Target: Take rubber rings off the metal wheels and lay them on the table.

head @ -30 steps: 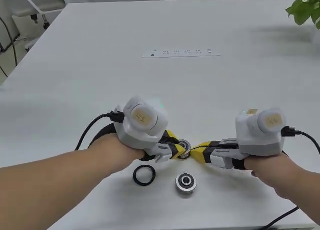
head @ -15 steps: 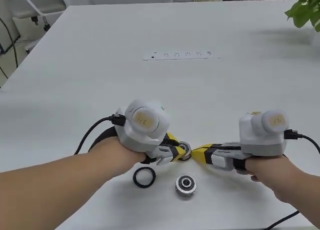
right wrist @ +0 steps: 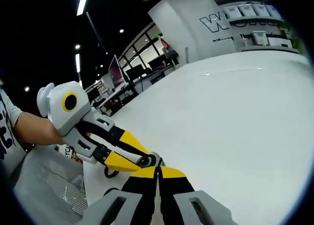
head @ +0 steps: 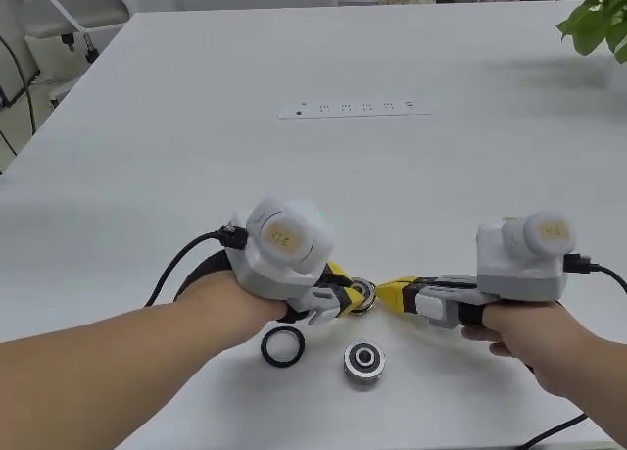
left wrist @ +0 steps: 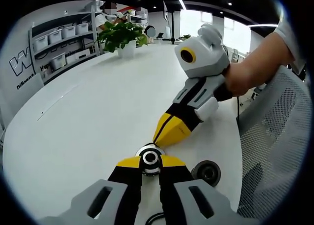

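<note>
My left gripper is shut on a small metal wheel, held just above the table's near edge. The right gripper points at it from the right with its jaws closed, tips touching the wheel's rim. I cannot tell whether any rubber is pinched between them. A loose black rubber ring lies flat on the table under the left hand. A second metal wheel, with its black ring on, lies flat beside that ring.
A white power strip lies mid-table, far from the work. Green plant leaves hang over the far right corner. The white table stretches away; its near edge is close under my hands. Black cables trail from both grippers.
The right hand and its gripper body have drifted slightly to the right; the tips stay at the wheel. The left gripper keeps hold of the wheel.
</note>
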Motion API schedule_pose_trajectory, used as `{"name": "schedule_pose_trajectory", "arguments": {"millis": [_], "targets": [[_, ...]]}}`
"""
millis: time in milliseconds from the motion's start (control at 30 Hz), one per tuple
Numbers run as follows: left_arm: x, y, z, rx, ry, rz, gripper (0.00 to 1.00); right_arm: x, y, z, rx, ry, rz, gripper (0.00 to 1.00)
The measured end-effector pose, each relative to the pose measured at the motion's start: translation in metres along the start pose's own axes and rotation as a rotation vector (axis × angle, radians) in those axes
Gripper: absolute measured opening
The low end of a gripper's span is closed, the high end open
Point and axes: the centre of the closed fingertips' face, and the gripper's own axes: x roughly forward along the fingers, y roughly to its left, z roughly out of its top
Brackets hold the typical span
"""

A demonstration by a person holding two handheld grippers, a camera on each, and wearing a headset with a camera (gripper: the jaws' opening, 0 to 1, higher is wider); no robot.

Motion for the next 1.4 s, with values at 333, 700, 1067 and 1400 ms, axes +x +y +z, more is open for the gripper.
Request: {"name": "schedule_pose_trajectory", "arguments": {"millis": [333, 700, 1067, 1400], "targets": [[0.001, 0.000, 0.000, -0.006, 0.003, 0.004, 0.07, 0.002, 0.000, 0.002, -0.038, 0.005, -0.007, 0.00], [0.001, 0.001, 0.000, 0.003, 0.009, 0.003, 0.07, 0.003, 0.002, 0.003, -0.072, 0.012, -0.006, 0.00], [0.001, 0.000, 0.000, 0.006, 0.011, 0.002, 0.07, 0.006, 0.009, 0.004, -0.089, 0.016, 0.017, 0.00], [0.001, -0.001, 0.000, 0.009, 0.009, -0.004, 0.07, 0.009, 0.015, 0.005, -0.101, 0.018, 0.042, 0.00]]}}
